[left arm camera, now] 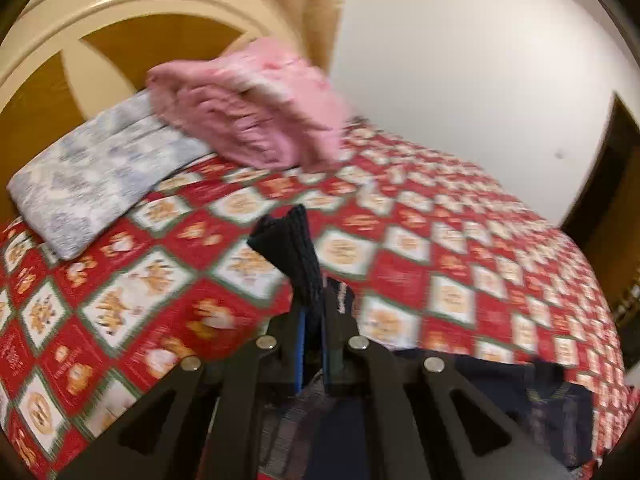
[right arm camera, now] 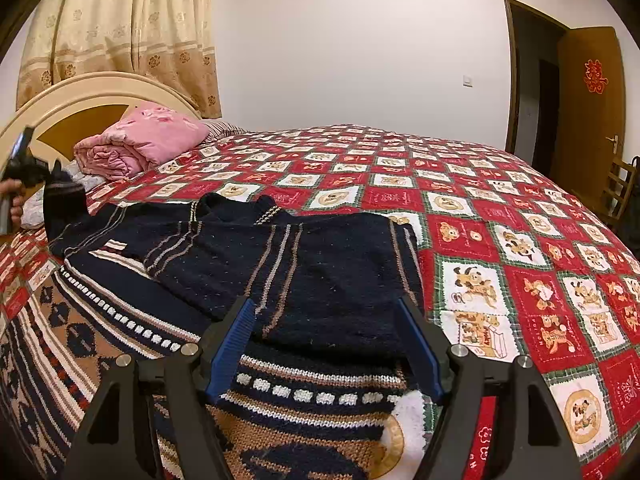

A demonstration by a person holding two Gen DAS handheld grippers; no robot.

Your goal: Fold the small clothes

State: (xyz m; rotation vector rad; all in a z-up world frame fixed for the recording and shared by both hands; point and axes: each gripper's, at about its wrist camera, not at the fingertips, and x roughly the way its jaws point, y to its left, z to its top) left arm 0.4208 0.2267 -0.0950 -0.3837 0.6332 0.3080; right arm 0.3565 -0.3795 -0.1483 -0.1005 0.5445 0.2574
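Left hand-held gripper [left arm camera: 316, 312] clamped on sweater [right arm camera: 280, 264] sleeve (dark knit); we lift it over body, keep edge straight. Right hand-held gripper [right arm camera: 326, 344] gapes empty above hem.

A bed [right arm camera: 500, 208] with a red, white and green checked cartoon quilt fills the room ahead of the tool. Its cream arched headboard [right arm camera: 100, 88] stands far left, beige patterned curtains [right arm camera: 128, 28] behind it. A plain white wall [right arm camera: 360, 40] runs opposite; at right a brown door [right arm camera: 592, 92] stands open beside a wooden chair [right arm camera: 620, 188].
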